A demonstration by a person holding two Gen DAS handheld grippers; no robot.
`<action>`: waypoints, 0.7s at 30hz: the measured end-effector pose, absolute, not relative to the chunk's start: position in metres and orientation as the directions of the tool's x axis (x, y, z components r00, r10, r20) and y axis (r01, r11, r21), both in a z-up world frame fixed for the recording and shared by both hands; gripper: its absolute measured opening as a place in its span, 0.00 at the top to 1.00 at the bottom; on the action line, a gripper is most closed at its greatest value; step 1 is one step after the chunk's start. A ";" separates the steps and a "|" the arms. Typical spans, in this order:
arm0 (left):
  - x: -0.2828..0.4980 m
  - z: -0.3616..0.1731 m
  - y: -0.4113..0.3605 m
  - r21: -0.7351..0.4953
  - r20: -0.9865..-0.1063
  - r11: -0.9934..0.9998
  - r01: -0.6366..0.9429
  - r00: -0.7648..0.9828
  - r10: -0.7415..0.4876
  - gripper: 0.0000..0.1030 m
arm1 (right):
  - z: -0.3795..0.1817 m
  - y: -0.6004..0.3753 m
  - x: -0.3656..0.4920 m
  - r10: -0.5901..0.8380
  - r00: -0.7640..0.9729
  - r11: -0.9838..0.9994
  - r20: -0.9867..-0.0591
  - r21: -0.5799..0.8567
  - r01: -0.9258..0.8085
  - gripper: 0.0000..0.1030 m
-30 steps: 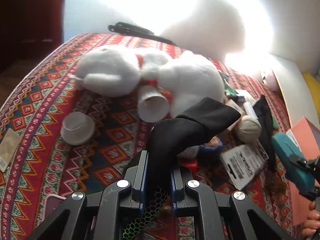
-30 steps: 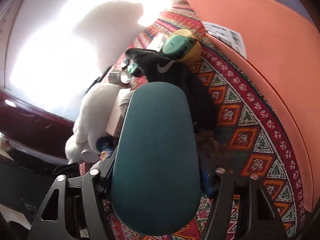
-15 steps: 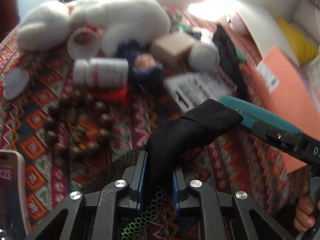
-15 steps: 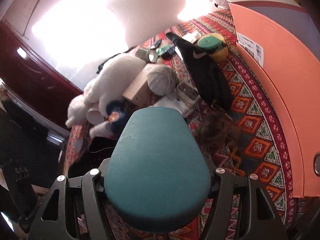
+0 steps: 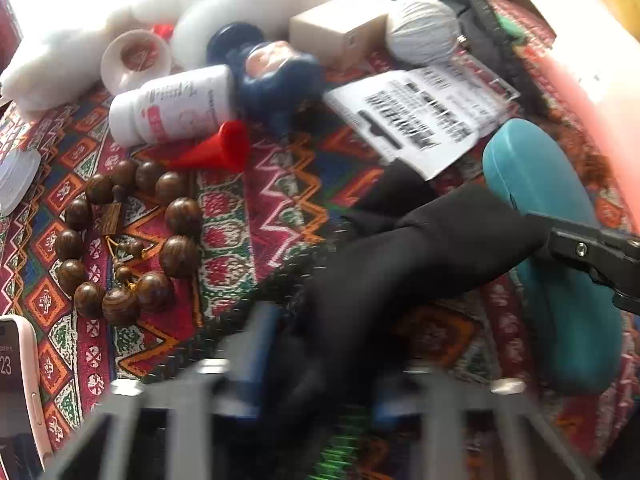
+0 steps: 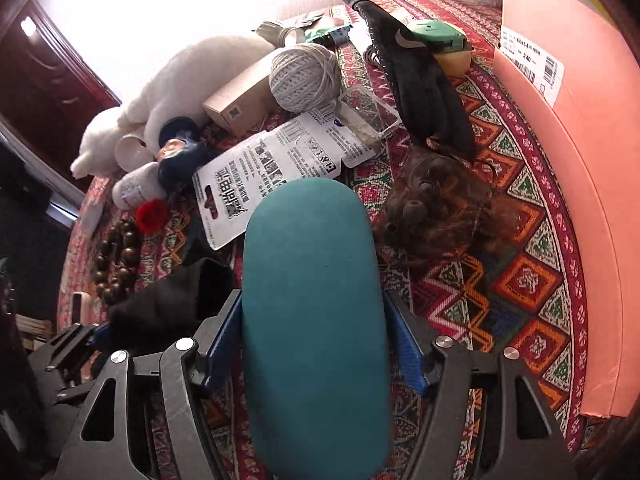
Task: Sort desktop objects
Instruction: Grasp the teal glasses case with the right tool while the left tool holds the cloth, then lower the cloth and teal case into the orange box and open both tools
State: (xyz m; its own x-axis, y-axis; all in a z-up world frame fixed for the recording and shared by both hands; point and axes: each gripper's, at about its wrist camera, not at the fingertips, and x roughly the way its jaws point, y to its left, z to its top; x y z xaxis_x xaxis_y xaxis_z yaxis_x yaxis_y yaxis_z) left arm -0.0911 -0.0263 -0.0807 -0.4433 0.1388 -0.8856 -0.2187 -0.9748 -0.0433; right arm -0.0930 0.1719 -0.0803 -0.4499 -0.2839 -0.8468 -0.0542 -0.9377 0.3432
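My left gripper is shut on a black glove, held low over the patterned cloth; the glove also shows in the right wrist view. My right gripper is shut on a teal glasses case, seen at the right in the left wrist view. Ahead lie a white printed card, a yarn ball, a second black glove and a brown hairpiece.
A wooden bead bracelet, red funnel, white bottle, blue doll, cardboard box, paper cup and white plush lie on the cloth. A phone sits front left. An orange box stands at the right.
Both grippers have swung down and closer to the cloth. The left view now looks at the beads, bottle and card; the teal case has moved in beside the black glove.
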 end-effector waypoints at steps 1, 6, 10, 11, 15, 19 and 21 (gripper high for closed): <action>-0.089 -0.076 -0.028 -0.053 -0.878 -0.975 -0.215 -0.455 0.148 0.83 | -0.079 0.175 -0.091 -0.301 -0.451 -0.930 -0.840 0.363 -0.056 0.32; -0.074 -0.047 -0.046 -0.102 -0.825 -0.981 -0.164 -0.538 0.176 0.86 | -0.064 0.187 -0.072 -0.360 -0.484 -0.897 -0.797 0.439 -0.056 0.32; -0.062 -0.026 -0.053 -0.170 -0.791 -0.977 -0.127 -0.574 0.213 0.86 | -0.047 0.192 -0.062 -0.382 -0.532 -0.881 -0.755 0.471 -0.036 0.32; -0.059 -0.020 -0.052 -0.186 -0.783 -0.975 -0.121 -0.582 0.222 0.86 | -0.043 0.192 -0.061 -0.385 -0.544 -0.879 -0.746 0.476 -0.031 0.32; -0.047 -0.004 -0.046 -0.220 -0.754 -0.968 -0.119 -0.609 0.246 0.86 | -0.025 0.195 -0.052 -0.358 -0.597 -0.890 -0.718 0.456 -0.015 0.32; -0.034 0.008 -0.035 -0.258 -0.732 -0.958 -0.122 -0.623 0.276 0.86 | -0.005 0.203 -0.038 -0.335 -0.648 -0.895 -0.684 0.446 -0.008 0.32; -0.030 0.014 -0.026 -0.268 -0.722 -0.954 -0.137 -0.626 0.293 0.86 | 0.009 0.208 -0.028 -0.325 -0.682 -0.894 -0.655 0.447 -0.003 0.32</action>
